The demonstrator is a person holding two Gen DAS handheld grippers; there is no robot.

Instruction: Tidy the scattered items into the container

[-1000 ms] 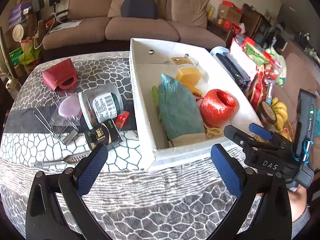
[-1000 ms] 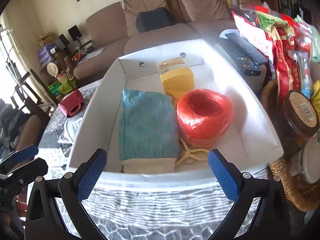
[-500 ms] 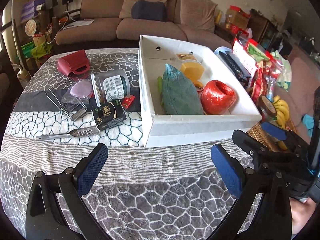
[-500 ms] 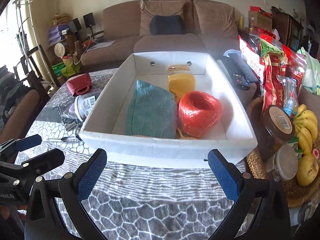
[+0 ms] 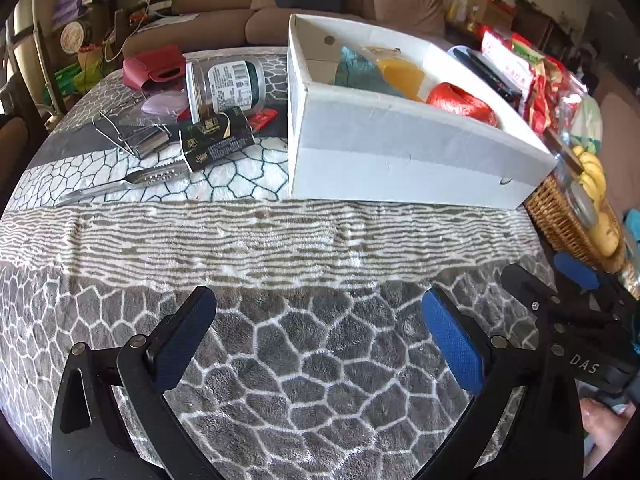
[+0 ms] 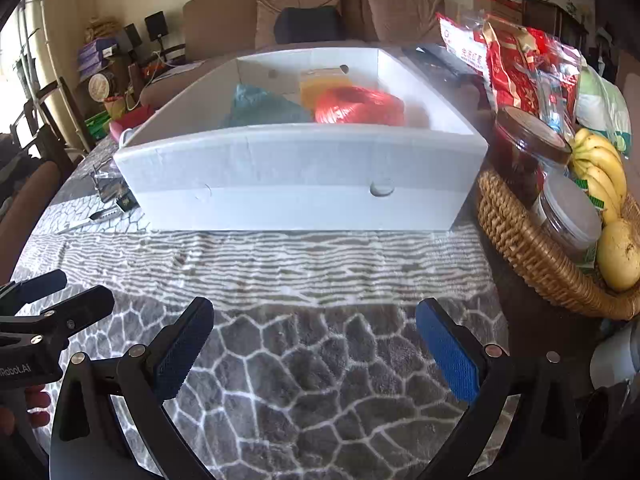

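Note:
A white box (image 5: 400, 152) (image 6: 296, 176) stands on the table and holds a teal cloth (image 6: 260, 108), a yellow block (image 5: 400, 74) and a red twine ball (image 6: 358, 106). Left of it lie a clear jar (image 5: 224, 84), a black packet (image 5: 216, 138), a small red packet (image 5: 262, 118), a pink pouch (image 5: 164, 102), a red purse (image 5: 154, 66), a wire clip (image 5: 128, 136) and a metal tool (image 5: 124, 184). My left gripper (image 5: 318, 338) is open and empty, low over the cloth in front of the box. My right gripper (image 6: 314, 346) is open and empty beside it.
A patterned grey cloth (image 6: 312, 272) covers the table. A wicker basket (image 6: 536, 248) with jars and bananas (image 6: 600, 168) stands right of the box. Snack bags (image 6: 516, 68) and a remote (image 5: 484, 70) lie behind it. A sofa (image 5: 304, 4) is beyond the table.
Both grippers have pulled back from the box and dropped low toward the table's near edge. Both stay open and empty. The items have not moved.

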